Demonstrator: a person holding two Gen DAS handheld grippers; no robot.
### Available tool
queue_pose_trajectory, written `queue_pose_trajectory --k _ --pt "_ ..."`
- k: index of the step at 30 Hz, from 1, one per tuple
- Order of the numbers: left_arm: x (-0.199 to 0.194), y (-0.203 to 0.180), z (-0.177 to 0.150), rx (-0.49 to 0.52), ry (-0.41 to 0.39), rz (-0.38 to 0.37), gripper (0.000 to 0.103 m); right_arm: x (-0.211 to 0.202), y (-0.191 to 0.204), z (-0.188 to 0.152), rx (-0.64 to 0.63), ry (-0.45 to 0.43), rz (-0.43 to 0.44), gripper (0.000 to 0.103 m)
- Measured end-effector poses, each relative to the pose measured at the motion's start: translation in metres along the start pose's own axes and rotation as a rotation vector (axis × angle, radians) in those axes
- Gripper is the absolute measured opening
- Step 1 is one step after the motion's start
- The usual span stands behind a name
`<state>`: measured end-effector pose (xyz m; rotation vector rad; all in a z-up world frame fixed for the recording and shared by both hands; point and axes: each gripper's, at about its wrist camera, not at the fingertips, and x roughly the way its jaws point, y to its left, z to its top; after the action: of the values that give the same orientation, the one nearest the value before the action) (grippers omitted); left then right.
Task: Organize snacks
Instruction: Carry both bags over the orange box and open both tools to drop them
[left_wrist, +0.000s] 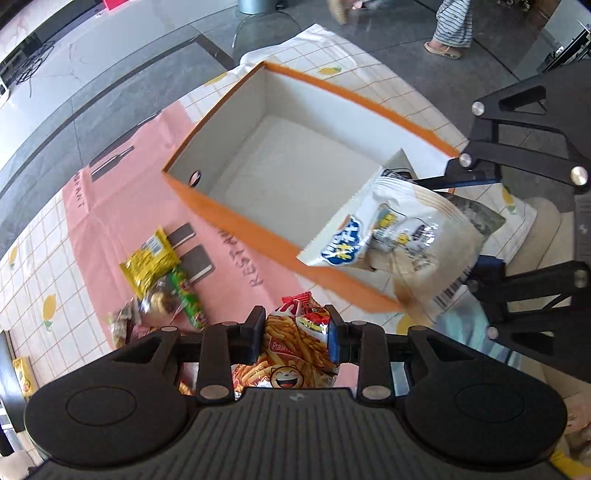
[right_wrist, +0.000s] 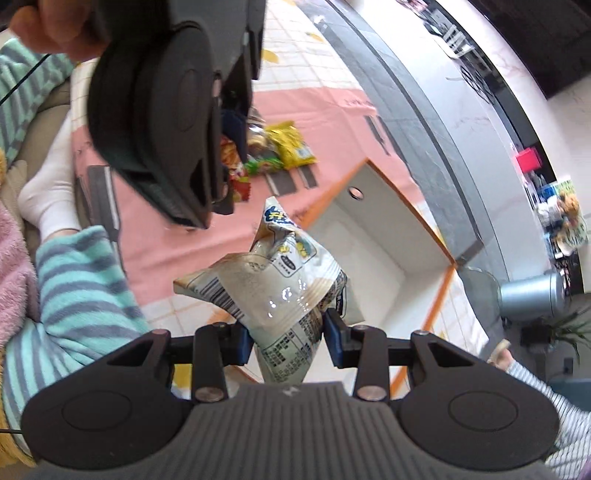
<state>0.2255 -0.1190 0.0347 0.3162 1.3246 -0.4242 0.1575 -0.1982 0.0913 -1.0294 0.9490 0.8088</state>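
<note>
My left gripper is shut on a red-and-orange prawn-stick snack bag, held above the pink mat. My right gripper is shut on a white snack bag with a blue logo; this white bag hangs over the near right corner of the box in the left wrist view. The orange-edged box with white inside stands open with nothing on its floor. A small pile of loose snacks lies on the mat: a yellow packet and a green packet.
A pink mat over a checked cloth covers the surface. A person's striped sleeve and white sock lie at the left. Another person's feet stand on the dark floor beyond the box. A metal bin stands far right.
</note>
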Motion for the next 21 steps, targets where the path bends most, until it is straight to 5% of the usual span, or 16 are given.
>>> queue_pose_trajectory --k 11,21 --pt "0.037 -0.028 0.079 -0.035 0.015 -0.096 0.037 0.047 -0.057 -0.043 0.125 0.077 0.010 0.036" --pt "0.118 -0.021 0.098 -0.096 0.136 -0.116 0.036 0.122 -0.063 -0.066 0.159 0.103 0.104 0.036"
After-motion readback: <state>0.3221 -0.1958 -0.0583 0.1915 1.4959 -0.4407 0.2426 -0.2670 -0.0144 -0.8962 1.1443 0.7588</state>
